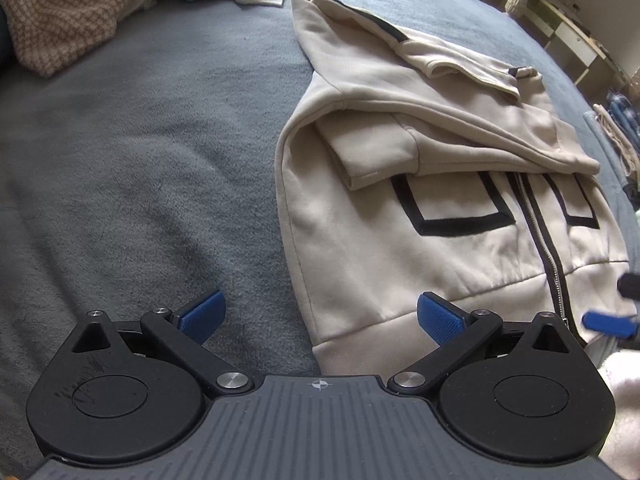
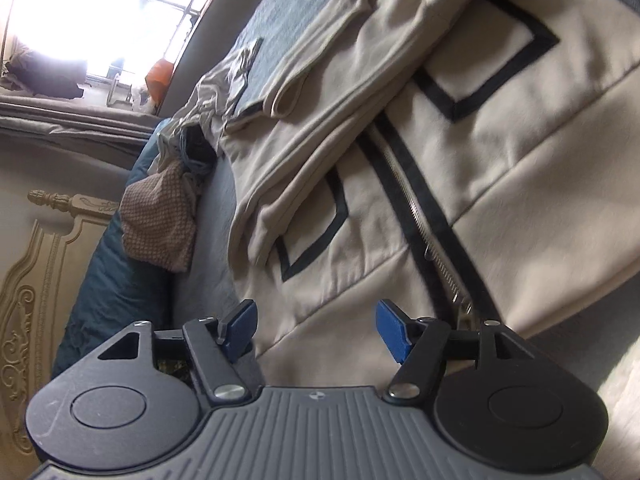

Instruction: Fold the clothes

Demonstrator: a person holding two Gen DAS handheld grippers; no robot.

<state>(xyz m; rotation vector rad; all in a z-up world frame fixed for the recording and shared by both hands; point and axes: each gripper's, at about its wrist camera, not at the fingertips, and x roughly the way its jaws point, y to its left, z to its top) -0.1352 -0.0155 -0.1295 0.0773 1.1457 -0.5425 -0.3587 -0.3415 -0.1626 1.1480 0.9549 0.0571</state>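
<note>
The bed (image 1: 120,160) carries the cream zip jacket (image 1: 360,260), lying ahead of both tools with its sleeves folded in. The fabric appears thick, soft and limp; grip the hem band. Left hand-held gripper (image 1: 320,316) and right hand-held gripper (image 2: 316,330): jaws apart, empty.

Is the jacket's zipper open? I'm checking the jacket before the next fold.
No, the cream jacket lies front up with its zipper closed down the middle, both sleeves folded across it.

Grey-blue blanket (image 1: 140,160), carved headboard (image 2: 36,280), perhaps shelving (image 1: 576,36).
</note>
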